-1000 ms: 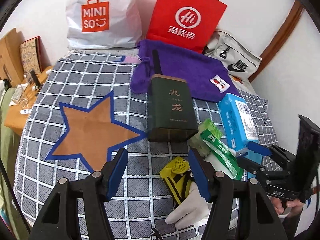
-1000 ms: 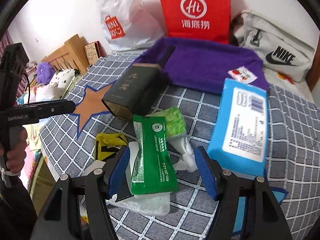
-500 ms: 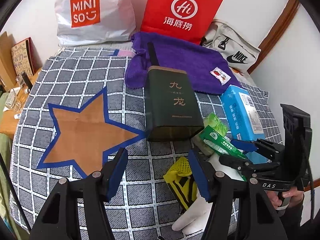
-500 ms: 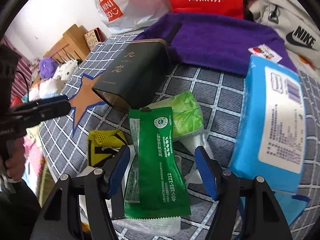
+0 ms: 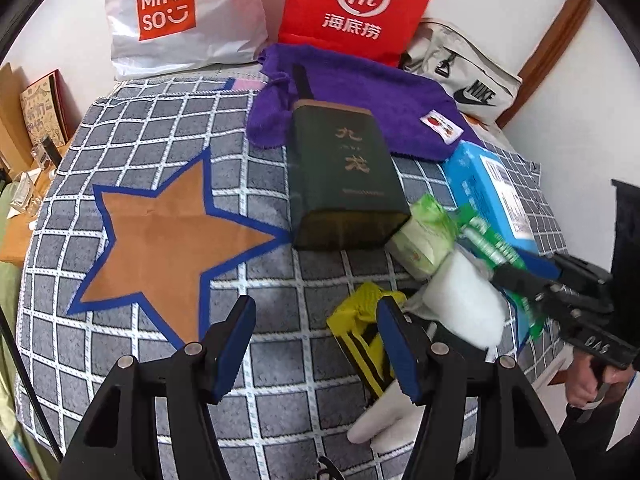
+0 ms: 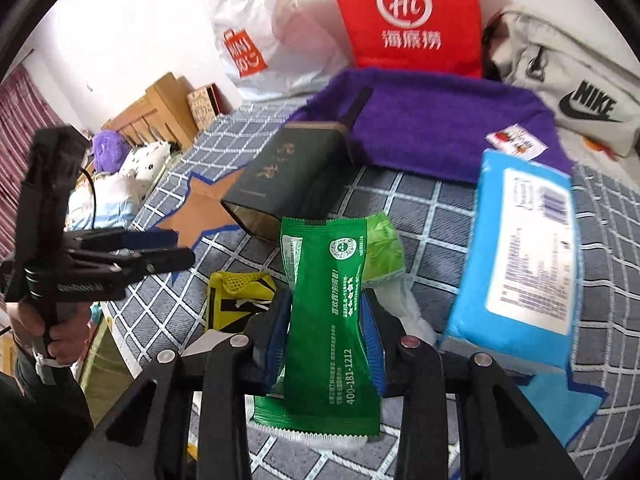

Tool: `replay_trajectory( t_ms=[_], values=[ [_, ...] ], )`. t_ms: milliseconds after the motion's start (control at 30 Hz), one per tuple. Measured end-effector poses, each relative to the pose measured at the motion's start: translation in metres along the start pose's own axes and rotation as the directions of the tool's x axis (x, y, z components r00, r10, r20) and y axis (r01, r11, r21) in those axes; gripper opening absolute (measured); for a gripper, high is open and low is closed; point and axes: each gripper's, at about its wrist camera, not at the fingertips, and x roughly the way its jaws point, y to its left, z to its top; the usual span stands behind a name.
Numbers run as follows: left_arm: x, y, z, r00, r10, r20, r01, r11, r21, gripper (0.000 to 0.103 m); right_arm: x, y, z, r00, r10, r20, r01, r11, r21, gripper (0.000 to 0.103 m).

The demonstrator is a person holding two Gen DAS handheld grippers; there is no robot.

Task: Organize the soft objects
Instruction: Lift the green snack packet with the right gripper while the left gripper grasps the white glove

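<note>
My right gripper (image 6: 326,314) is closing its jaws, and the pads pinch the waist of a green wet-wipe packet (image 6: 340,264). In the left wrist view that packet (image 5: 492,248) sticks out of the right gripper (image 5: 520,270) beside a pale green tissue pack (image 5: 424,236). Over the checked blanket my left gripper (image 5: 316,344) hangs open with nothing between its fingers. A yellow mesh pouch (image 5: 360,320) and a white glove (image 5: 388,420) lie just by its right finger. A purple towel (image 5: 380,96) lies at the back.
A dark green box (image 5: 344,176) lies mid-blanket, next to a brown star patch (image 5: 160,240). A blue wipes pack (image 6: 524,256) sits on the right. A white Miniso bag (image 5: 180,16), a red bag (image 5: 352,8) and a Nike pouch (image 5: 464,76) line the wall.
The right gripper's jaws have narrowed from wide apart onto the green packet. The left gripper has sunk a little toward the blanket, still open.
</note>
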Motion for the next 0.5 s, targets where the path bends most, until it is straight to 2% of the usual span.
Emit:
replay_trajectory(
  t_ms=[233,433,500],
  values=[
    [-0.002,-0.019,-0.024,1.0,-0.02,-0.022,0.021,0.999,0.046,0.061,-0.042,-0.008,-0.029,0.995,-0.077,0.057,0.077,0.997,-0.004,0.035],
    [0.002,-0.044,-0.043,0.987,-0.146,-0.063,0.15,0.986,0.069,0.067,-0.061,-0.027,-0.064,0.987,-0.149,0.055,0.146,0.988,0.047,0.035],
    [0.007,-0.054,-0.049,0.983,-0.166,-0.081,0.173,0.982,0.081,0.067,-0.064,-0.03,-0.078,0.984,-0.173,0.05,0.171,0.984,0.044,0.035]
  ],
)
